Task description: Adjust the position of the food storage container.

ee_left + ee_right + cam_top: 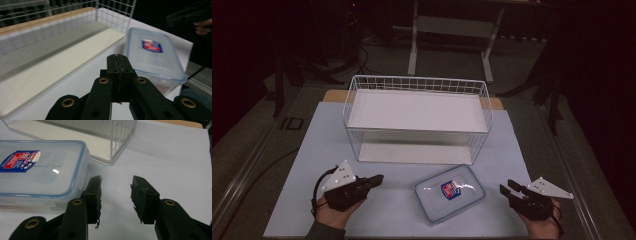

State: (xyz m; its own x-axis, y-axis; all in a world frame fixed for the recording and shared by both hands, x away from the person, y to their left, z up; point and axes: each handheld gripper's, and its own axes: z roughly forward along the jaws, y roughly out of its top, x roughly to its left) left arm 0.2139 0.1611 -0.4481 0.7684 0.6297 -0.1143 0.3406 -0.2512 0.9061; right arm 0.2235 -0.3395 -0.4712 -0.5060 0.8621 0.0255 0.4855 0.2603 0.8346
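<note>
Approaching container (pixel 450 193) at lower centre: right gripper (pixel 116 195) fingers spread, left gripper (pixel 118 65) fingers closed empty; slick lid risking slipping.

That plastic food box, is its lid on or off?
On: the clear lid lies flat on the food box.

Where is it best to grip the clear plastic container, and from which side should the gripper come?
Probably the short end wall of the container nearest the right gripper, approached low from the right. It lies flat, lid on, too wide to span; that gripper's jaws stand open beside the rim.
</note>
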